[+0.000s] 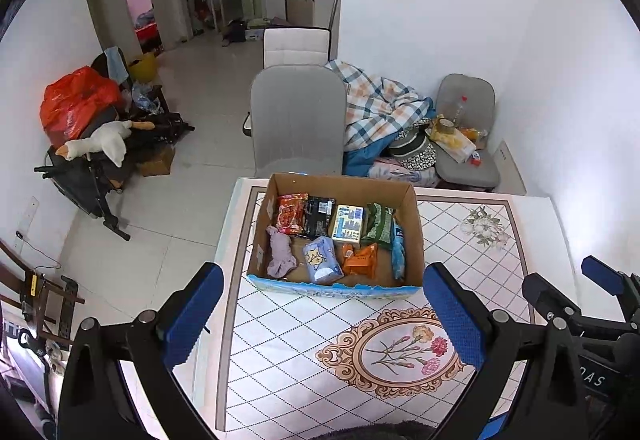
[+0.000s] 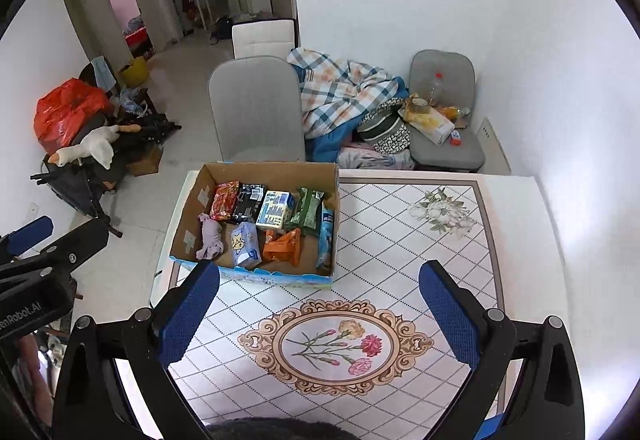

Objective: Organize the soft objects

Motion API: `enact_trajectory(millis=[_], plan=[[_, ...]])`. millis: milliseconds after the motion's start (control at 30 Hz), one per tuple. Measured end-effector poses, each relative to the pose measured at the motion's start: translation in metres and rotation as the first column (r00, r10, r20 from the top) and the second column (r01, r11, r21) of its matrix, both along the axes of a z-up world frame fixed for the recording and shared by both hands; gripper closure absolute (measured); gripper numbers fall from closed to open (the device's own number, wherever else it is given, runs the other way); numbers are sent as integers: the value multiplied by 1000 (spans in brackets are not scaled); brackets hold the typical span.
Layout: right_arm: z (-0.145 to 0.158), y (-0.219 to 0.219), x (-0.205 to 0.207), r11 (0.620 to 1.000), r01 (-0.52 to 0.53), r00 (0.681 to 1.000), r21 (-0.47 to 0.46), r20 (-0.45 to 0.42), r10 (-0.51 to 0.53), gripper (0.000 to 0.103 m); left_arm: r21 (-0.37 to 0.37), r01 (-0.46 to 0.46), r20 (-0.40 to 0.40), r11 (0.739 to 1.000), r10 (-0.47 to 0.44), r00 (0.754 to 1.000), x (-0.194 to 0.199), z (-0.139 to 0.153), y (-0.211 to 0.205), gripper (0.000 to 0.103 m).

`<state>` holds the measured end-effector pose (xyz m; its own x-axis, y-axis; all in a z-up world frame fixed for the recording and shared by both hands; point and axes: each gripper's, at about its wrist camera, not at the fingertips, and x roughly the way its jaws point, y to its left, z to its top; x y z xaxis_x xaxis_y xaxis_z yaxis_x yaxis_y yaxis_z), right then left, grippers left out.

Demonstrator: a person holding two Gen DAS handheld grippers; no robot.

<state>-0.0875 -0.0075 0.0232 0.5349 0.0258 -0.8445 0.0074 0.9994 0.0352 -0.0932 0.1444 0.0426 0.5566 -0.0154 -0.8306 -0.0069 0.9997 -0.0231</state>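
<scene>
The left claw (image 1: 320, 316) hangs above the patterned tabletop (image 1: 280, 352) with its blue pads spread wide and nothing between them, short of the cardboard box (image 1: 336, 286) that sits at the tabletop's far left corner. Inside the box, going left to right, lie a crumpled lilac cloth (image 1: 281, 252), a red snack packet (image 1: 291, 214), a black packet (image 1: 319, 216), a pale blue tissue pack (image 1: 322, 260), a blue-and-white carton-like pack (image 1: 348, 224), an orange packet (image 1: 360, 260), a green packet (image 1: 378, 226) and a slim blue packet (image 1: 398, 252) standing against the right wall, though the print on all of them is too small to read. The right claw (image 2: 320, 314) is likewise wide apart and empty, held over the floral medallion (image 2: 336, 348) just short of the box. Every soft thing appears to be in the box and the tabletop around it is bare, so the task looks to be either finished or at a pause between picks. Any next move would call for reaching forward and down over the near wall without nudging the box.
</scene>
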Motion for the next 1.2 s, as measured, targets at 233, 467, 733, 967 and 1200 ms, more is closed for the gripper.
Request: enact_trajectory(millis=[233, 467, 733, 967, 1200], plan=[[4, -5, -2, 1000, 9, 1000, 13, 3, -9, 0, -2, -5, 13, 1000, 5, 1000, -6, 2, -1, 1], [9, -12, -2, 999, 47, 999, 11, 27, -47, 0, -10, -22, 10, 1000, 22, 1000, -7, 1, 1, 1], [11, -10, -1, 998, 60, 997, -9, 39, -59, 0, -5, -28, 16, 1000, 28, 999, -9, 1, 0, 1], [11, -8, -1, 998, 62, 997, -13, 47, -62, 0, 6, -32, 7, 999, 32, 999, -8, -2, -4, 1], [10, -7, -2, 998, 63, 997, -14, 48, -62, 0, 16, -31, 11, 999, 31, 999, -11, -4, -6, 1]])
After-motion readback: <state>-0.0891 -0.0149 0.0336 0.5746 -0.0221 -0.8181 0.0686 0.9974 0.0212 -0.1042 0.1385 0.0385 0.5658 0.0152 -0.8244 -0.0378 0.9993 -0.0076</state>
